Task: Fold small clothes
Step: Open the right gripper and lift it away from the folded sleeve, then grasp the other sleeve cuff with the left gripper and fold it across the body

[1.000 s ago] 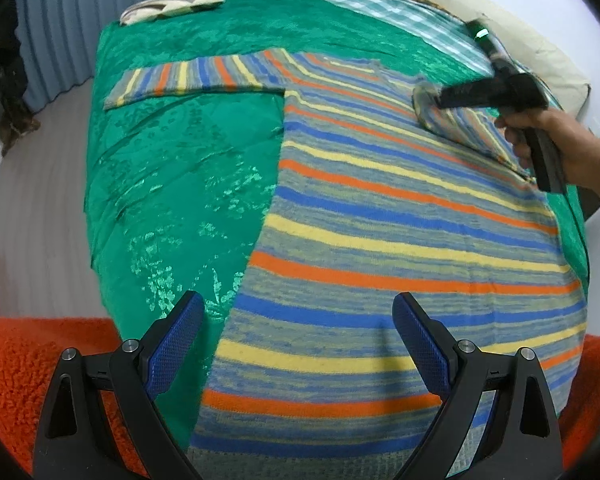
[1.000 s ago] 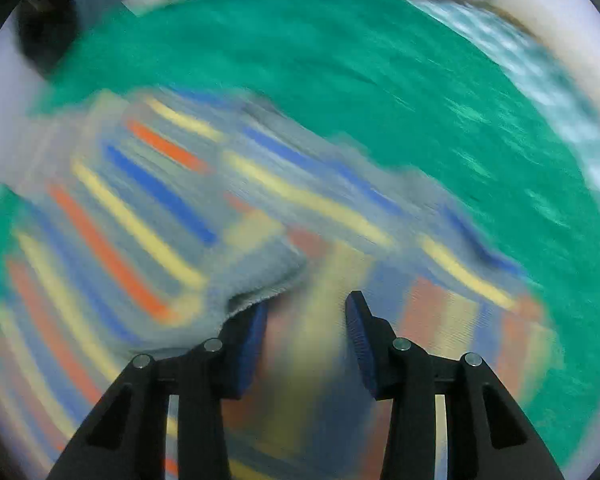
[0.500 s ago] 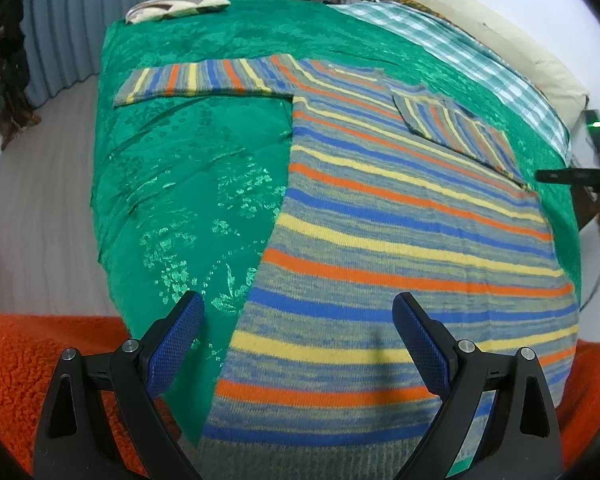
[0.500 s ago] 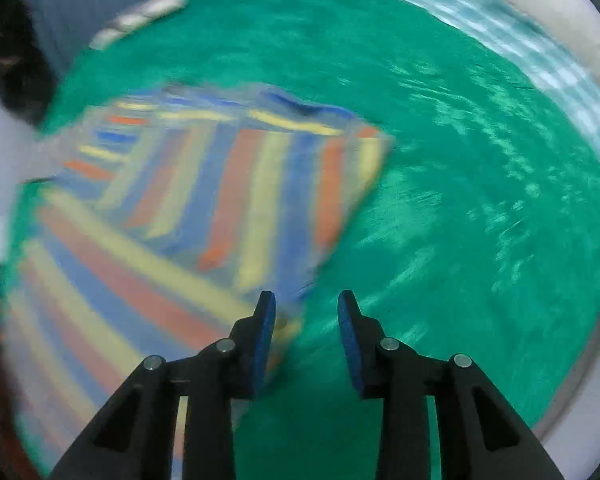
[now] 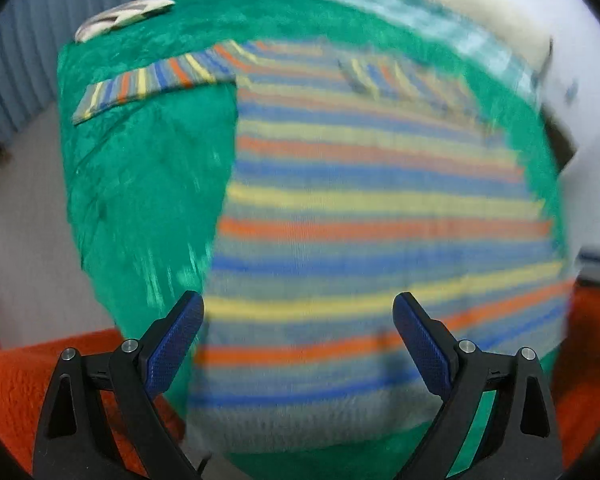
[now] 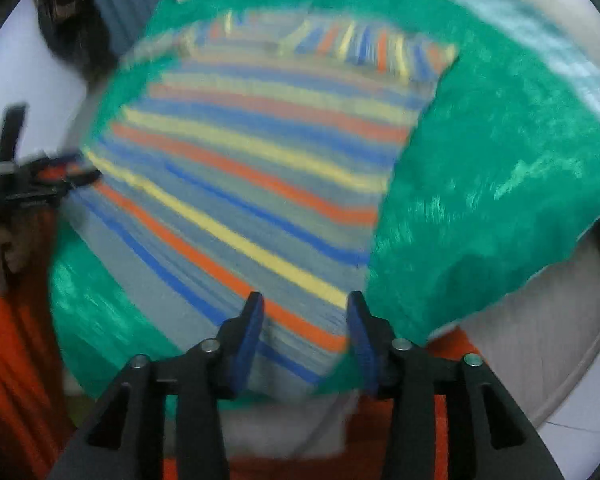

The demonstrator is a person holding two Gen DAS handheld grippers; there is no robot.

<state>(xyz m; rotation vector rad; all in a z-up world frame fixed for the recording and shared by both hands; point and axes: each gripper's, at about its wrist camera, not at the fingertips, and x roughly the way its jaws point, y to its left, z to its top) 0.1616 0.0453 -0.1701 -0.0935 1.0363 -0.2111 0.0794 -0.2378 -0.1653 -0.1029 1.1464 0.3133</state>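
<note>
**One sleeve folded in, both grippers empty near the hem**

The striped sweater (image 5: 372,208) lies flat on the green bedspread (image 5: 140,184), its hem nearest the cameras. One sleeve (image 6: 372,50) is folded across the chest, far ahead of the right fingertips; the other sleeve (image 5: 152,80) lies stretched out sideways on the bedspread, far ahead of the left gripper's left finger.

The left gripper (image 5: 298,320) hangs over the hem with its fingers (image 5: 176,340) spread wide and nothing between them. Cloth shows in the gap but no pad touches it. The right gripper (image 6: 304,320) has its fingers partly apart. Its jaws have just been opening and they hold nothing, with the sweater's side edge and lower corner showing just past the tips. Seen from the right wrist, the left gripper and the hand holding it appear far out to the left, beside the sweater's opposite edge.

The likely next step is folding in the outstretched sleeve or lifting the hem. The risk is a pinch that takes only the top layer of knit, or catches the slippery bedspread along with it. Then the fold would drag crooked and could pull the folded sleeve out of place. Both views are blurred, so exactly where the hem edge sits under the fingers is hard to judge.
</note>
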